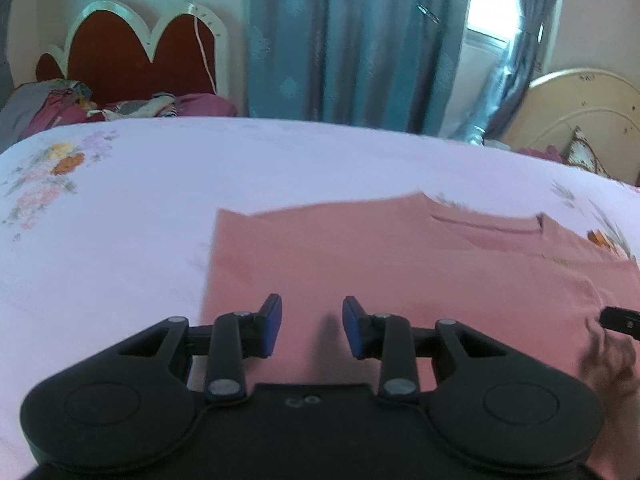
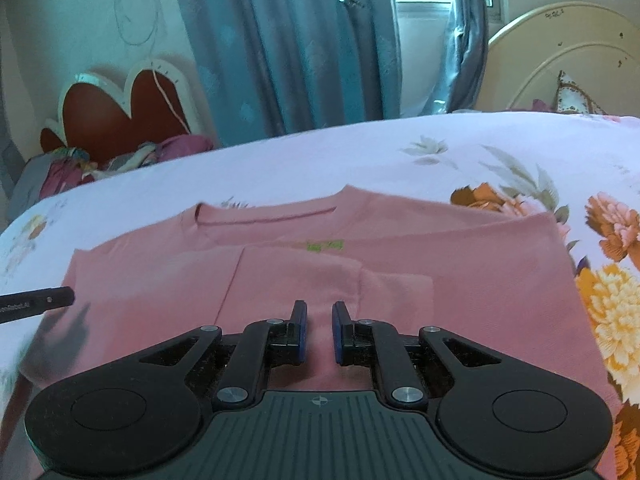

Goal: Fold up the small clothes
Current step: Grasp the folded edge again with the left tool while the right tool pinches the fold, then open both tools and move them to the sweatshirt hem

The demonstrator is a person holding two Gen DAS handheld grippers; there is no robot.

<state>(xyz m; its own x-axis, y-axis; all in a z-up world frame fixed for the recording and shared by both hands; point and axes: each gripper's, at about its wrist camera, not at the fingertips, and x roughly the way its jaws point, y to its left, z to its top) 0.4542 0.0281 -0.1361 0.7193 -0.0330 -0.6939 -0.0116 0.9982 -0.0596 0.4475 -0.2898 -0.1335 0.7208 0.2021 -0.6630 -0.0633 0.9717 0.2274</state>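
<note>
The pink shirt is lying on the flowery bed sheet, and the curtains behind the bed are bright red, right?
Not quite. The pink shirt does lie on the flowery bed sheet, but the curtains behind the bed are blue, not red. The right wrist view shows it plainly; the red thing is the headboard at the left.

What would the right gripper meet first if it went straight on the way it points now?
Most likely the pink shirt lying on the bedsheet: the right gripper points down at its folded middle, empty.
</note>
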